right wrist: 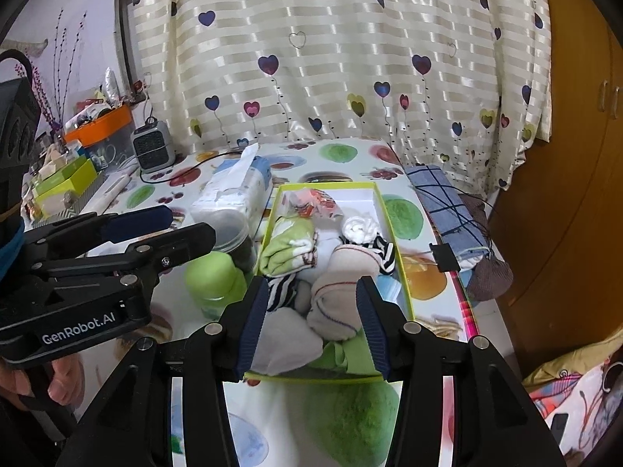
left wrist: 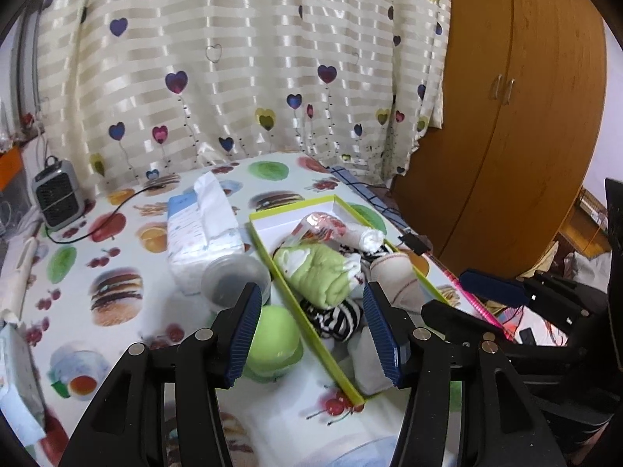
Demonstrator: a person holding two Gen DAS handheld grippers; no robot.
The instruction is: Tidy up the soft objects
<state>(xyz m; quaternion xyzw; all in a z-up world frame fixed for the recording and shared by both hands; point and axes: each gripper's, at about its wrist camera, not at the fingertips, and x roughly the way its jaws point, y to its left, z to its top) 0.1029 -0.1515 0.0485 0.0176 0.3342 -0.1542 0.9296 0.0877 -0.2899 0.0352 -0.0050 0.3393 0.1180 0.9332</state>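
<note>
Your left gripper [left wrist: 311, 330] and right gripper [right wrist: 311, 319] tilt downward, both spread, pinching nothing; the box [right wrist: 272, 210] of socks [right wrist: 338, 295] lies at twelve o'clock.

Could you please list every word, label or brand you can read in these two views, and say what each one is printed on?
"GenRobot.AI": white lettering on the black body of the left gripper, seen in the right wrist view.
The print on the tissue pack is too small and blurred to read.
Nothing else is legible.

Left tongs [left wrist: 311, 330] and right tongs [right wrist: 311, 323] side by side, both tilted downward, jaws apart, nothing gripped.
</note>
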